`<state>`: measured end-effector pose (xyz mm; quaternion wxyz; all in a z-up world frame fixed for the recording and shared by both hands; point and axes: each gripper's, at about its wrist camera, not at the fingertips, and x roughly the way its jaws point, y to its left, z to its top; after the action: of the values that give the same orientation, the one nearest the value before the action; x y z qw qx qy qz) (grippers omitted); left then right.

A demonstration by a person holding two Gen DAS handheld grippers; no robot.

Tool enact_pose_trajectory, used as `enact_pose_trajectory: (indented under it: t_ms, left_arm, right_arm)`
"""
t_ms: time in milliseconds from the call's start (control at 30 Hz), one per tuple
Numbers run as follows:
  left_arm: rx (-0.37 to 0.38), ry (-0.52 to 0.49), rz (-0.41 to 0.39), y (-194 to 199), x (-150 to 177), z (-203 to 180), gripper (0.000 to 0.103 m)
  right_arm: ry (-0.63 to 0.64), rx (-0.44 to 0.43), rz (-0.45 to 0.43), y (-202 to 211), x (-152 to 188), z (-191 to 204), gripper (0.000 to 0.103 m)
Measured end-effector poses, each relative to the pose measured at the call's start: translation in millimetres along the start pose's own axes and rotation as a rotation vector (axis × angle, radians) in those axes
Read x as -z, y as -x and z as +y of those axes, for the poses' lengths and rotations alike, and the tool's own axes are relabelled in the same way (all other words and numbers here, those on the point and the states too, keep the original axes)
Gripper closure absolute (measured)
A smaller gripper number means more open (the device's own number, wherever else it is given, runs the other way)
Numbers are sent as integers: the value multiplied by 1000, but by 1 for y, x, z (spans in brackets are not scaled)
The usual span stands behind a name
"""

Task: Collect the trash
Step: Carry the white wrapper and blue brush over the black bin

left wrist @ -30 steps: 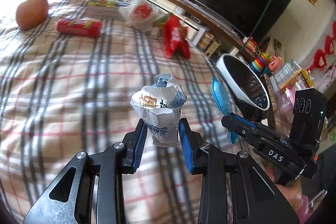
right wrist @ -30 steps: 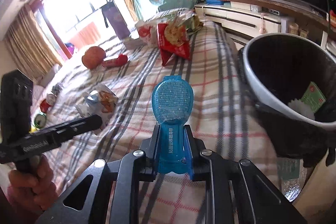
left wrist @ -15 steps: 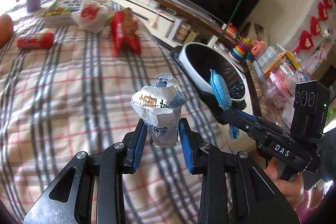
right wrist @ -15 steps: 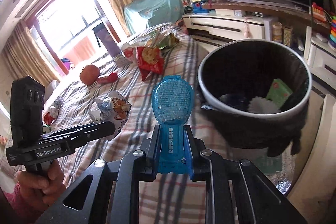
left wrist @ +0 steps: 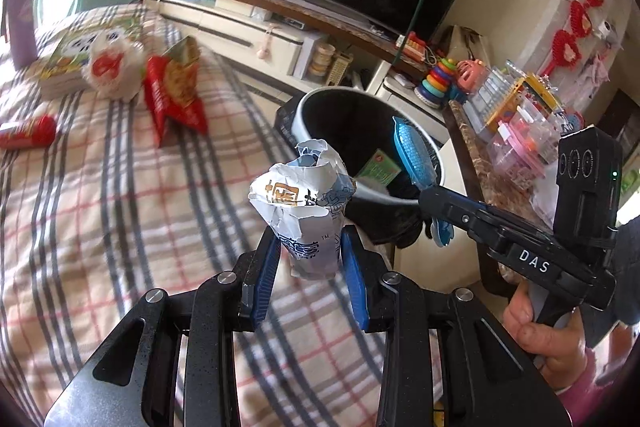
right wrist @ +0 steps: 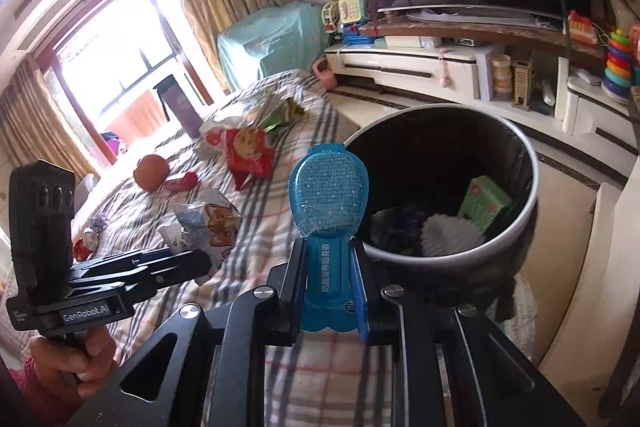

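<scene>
Blue plastic catches the eye first: a flat, paddle-shaped blue blister pack (right wrist: pixel 329 211) stands upright in the right gripper (right wrist: pixel 330 279), its narrow printed stem clenched between the 2 blue-padded jaws while the wide dotted head sticks out past the fingertips. Holding it by the stem keeps the bulky end free, which should let it fall cleanly once released. It hangs beside the near rim of the round black trash bin with a pale rim (right wrist: pixel 532 179), not yet over the opening.

The left gripper (left wrist: pixel 310 259) grasps a crumpled white paper cup with blue and gold print (left wrist: pixel 304 203) by its lower body, torn mouth upward, above the plaid blanket with grey and red stripes (left wrist: pixel 100 207). The squashed wall gives the pads a flat seat, so the light cup is unlikely to slip.

Both pieces appear carried toward the same bin, which stands on the floor against the bed's edge and already contains a green carton (right wrist: pixel 484 203) and a white fluted paper liner (right wrist: pixel 452 233).

More litter waits on the blanket: a red snack bag (left wrist: pixel 172 99), a white plastic bag with a red mark (left wrist: pixel 110 69) and a red tube-shaped wrapper (left wrist: pixel 26 137).
</scene>
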<state>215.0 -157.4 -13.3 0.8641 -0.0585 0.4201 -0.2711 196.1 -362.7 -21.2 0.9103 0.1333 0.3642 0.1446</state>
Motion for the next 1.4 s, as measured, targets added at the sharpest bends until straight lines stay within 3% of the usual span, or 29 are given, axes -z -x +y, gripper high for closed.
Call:
enact_pose_trajectory:
  t_ms: [600,1400]
  left_arm:
    - [27,-91,19,-47,-44,-42,73]
    - [7,-142,56,-85,-67,-54,73]
  right_arm:
    - [-63,47,-12,-3,-29,-58,83]
    - [-68,56,4,-20,-54,-81,83]
